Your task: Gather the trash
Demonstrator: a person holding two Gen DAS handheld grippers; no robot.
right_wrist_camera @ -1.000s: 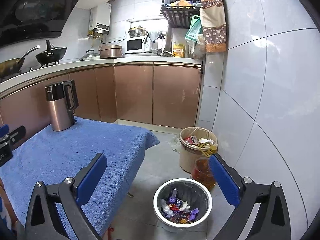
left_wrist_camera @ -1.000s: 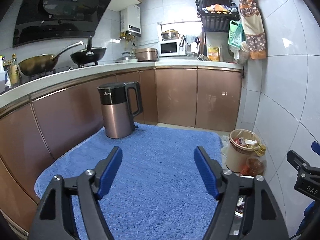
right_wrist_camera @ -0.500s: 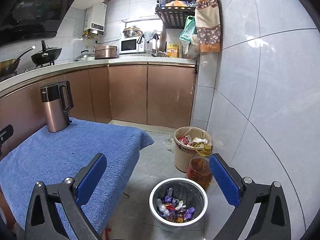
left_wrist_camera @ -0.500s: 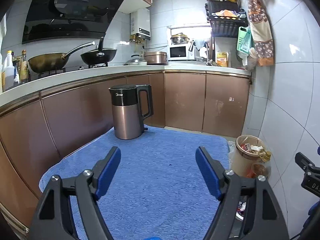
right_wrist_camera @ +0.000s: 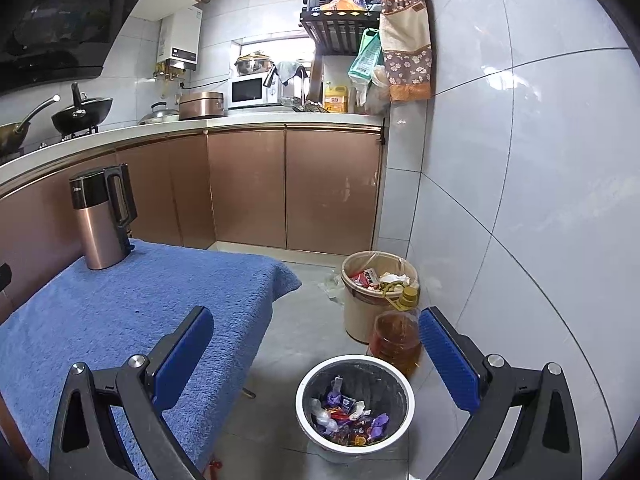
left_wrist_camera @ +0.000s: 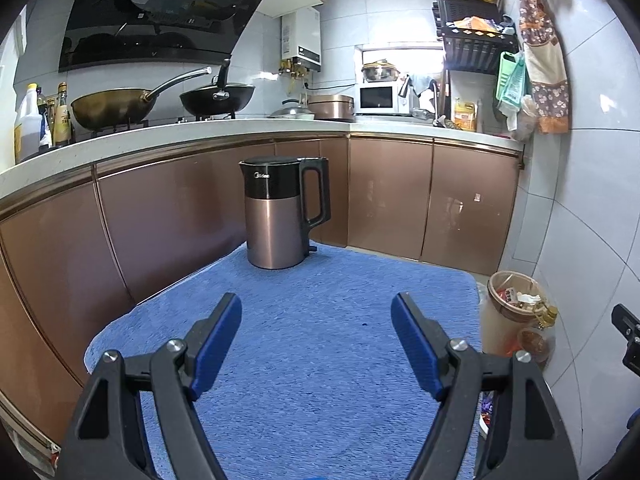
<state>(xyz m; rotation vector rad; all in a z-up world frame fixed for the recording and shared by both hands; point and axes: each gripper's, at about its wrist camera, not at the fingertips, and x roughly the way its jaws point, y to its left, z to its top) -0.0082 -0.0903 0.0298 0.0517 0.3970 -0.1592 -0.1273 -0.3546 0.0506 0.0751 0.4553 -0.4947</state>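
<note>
Both your tools, left tool (left_wrist_camera: pixel 316 340) and right tool (right_wrist_camera: pixel 316 354), gape wide, empty; the round white-rimmed bin (right_wrist_camera: pixel 355 400) holds wrappers, so collecting looks finished.

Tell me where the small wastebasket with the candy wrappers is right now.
In the right wrist view, the small wastebasket stands on the floor, low between the open fingers, right of the blue-covered table and just in front of the oil bottle.

Blue-towelled table (left_wrist_camera: pixel 328 344) — 1 kettle (left_wrist_camera: pixel 280 216) upright
</note>
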